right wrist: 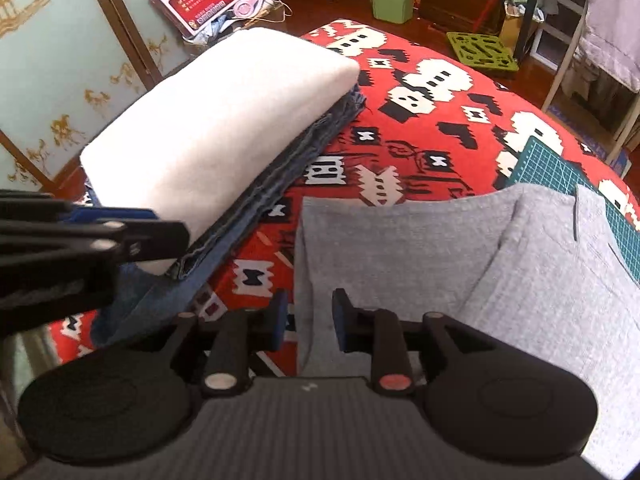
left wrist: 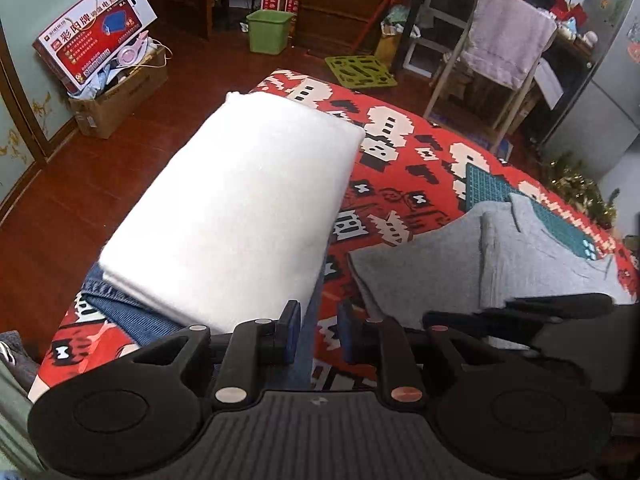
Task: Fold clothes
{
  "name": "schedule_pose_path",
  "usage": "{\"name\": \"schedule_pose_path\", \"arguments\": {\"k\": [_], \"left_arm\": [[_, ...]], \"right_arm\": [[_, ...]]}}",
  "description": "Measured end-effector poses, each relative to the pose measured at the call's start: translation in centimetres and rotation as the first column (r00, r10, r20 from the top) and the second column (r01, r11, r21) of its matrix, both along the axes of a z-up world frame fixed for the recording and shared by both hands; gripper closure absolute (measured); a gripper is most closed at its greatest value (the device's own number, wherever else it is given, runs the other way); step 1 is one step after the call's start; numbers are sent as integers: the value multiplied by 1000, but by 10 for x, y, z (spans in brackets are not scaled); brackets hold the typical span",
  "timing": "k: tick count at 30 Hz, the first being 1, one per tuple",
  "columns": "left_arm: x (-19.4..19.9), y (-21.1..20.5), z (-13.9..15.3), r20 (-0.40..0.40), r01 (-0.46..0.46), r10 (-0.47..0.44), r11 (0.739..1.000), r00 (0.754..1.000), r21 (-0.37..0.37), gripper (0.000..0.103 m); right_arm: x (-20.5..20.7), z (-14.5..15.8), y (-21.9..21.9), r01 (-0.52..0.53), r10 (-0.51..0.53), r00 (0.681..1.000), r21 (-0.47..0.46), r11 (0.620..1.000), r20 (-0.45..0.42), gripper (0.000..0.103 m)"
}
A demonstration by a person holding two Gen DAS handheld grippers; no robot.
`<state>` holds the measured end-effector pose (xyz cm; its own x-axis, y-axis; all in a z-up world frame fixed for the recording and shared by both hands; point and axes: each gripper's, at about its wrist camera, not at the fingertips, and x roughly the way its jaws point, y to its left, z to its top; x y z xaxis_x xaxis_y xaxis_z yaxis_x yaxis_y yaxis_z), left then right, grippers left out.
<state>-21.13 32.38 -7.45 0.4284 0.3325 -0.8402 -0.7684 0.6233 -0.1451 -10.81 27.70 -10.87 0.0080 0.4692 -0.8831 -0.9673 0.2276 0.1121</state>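
A folded white garment [left wrist: 240,208] lies on folded blue denim [left wrist: 132,312] on the left of a red patterned cover [left wrist: 400,168]. My left gripper [left wrist: 319,332] is open at the near end of this stack, over the denim's edge. Part of the right gripper [left wrist: 560,306] shows dark at the right. A grey garment [right wrist: 400,248] lies partly folded on the right. My right gripper [right wrist: 309,320] is open above its near left edge, holding nothing. The white garment [right wrist: 216,120], the denim [right wrist: 248,216] and the left gripper [right wrist: 160,236] show at the left of that view.
A green cutting mat [right wrist: 560,172] lies under the grey garment's far side. Beyond the cover are a green bin [left wrist: 269,31], a cardboard box [left wrist: 116,100], a green floor tray [left wrist: 360,72] and a chair with a towel [left wrist: 508,40].
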Motion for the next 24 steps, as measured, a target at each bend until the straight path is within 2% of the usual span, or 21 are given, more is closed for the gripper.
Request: {"name": "schedule_pose_path", "arguments": {"k": [1, 5, 9, 13, 15, 16, 17, 24], "left_arm": [[-2, -1, 1, 3, 4, -4, 1000, 1000, 5, 83], [-12, -1, 5, 17, -1, 1, 1000, 1000, 23, 83], [-24, 3, 7, 25, -43, 42, 998, 999, 44, 83], [-33, 6, 7, 35, -54, 53, 998, 998, 33, 83], [-35, 7, 8, 38, -55, 54, 998, 998, 36, 83], [-36, 7, 8, 40, -56, 55, 998, 998, 38, 83], [-37, 7, 9, 43, -58, 56, 998, 998, 38, 83], [-31, 4, 16, 79, -31, 29, 999, 996, 23, 83]], "right_arm": [[-2, -1, 2, 3, -3, 1000, -4, 1000, 12, 67], [-12, -7, 8, -7, 8, 999, -24, 1000, 52, 66], [-16, -14, 13, -13, 17, 996, -49, 999, 83, 68], [-18, -19, 15, -10, 16, 994, -59, 998, 112, 71], [-18, -19, 16, -7, 14, 993, -57, 998, 120, 81], [-17, -19, 16, 1, 6, 992, -59, 998, 124, 92], [-15, -19, 16, 13, -5, 992, -59, 998, 123, 97], [7, 3, 5, 82, -80, 994, -19, 996, 79, 99]]}}
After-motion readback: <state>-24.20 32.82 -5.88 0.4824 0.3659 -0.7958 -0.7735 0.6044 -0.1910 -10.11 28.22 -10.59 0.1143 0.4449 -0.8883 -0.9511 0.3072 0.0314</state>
